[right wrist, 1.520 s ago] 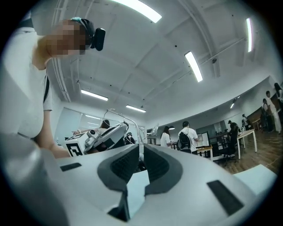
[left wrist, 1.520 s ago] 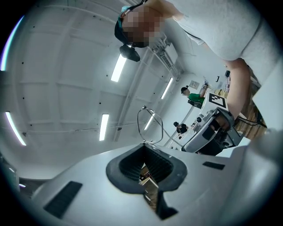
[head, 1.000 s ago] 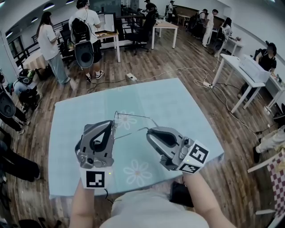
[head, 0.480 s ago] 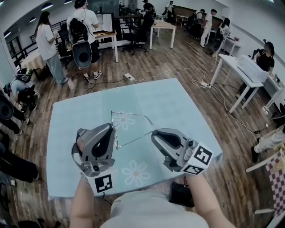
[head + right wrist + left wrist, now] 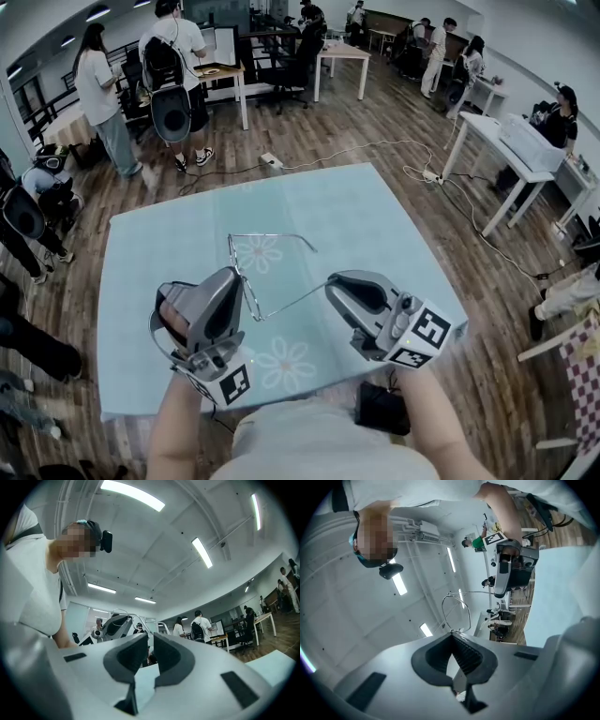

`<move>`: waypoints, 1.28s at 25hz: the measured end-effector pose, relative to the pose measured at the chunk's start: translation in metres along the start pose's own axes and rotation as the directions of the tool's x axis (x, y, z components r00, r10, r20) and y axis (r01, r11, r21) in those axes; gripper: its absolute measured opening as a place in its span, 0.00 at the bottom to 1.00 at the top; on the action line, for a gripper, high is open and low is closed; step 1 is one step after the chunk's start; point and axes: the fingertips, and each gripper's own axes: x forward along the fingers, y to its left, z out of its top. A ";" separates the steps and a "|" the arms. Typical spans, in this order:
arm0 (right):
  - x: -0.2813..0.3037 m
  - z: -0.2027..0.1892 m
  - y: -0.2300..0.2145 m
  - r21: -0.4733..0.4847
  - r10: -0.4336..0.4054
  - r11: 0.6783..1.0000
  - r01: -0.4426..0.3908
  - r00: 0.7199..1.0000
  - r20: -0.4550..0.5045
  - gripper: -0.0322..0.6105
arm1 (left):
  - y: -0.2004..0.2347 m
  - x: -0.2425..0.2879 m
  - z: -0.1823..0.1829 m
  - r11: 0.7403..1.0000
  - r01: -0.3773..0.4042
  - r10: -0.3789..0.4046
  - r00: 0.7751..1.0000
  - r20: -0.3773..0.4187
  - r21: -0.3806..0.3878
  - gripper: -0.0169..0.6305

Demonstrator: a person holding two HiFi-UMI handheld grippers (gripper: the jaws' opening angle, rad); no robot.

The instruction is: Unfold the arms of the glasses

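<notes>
Glasses (image 5: 456, 612) are up in the air over the worktop's (image 5: 375, 216) near half, left gripper (image 5: 236, 279) clamped on the frame, right gripper (image 5: 330, 281) nipping one arm's tip, so I'd keep left steady and swing right gently outward.

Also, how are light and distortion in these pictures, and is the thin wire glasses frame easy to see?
Head view: strong fisheye, the edges of the pale blue tablecloth bow; soft even light, and the thin wire-framed glasses nearly vanish against it. Left gripper view: dark rounded corners, a bright ceiling strip light glares. Right gripper view: same dark corners.
</notes>
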 end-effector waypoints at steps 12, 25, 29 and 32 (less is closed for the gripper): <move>-0.009 -0.001 -0.001 -0.032 -0.037 0.999 0.037 0.999 -0.012 0.11 | 0.004 -0.008 0.014 0.991 -0.045 0.043 0.999 0.016 0.123 0.01; -0.003 -0.002 -0.009 -0.059 -0.052 0.997 0.049 0.998 -0.042 0.20 | 0.007 -0.003 0.007 0.992 -0.048 0.047 0.999 0.009 0.116 0.01; -0.006 0.002 -0.014 -0.071 -0.079 0.995 0.076 0.996 -0.036 0.21 | 0.004 -0.001 0.002 0.993 -0.053 0.055 0.998 -0.016 0.104 0.01; -0.008 0.004 -0.019 -0.110 -0.126 0.987 0.121 0.991 -0.042 0.21 | 0.003 0.003 -0.001 0.993 -0.055 0.059 0.998 -0.031 0.105 0.01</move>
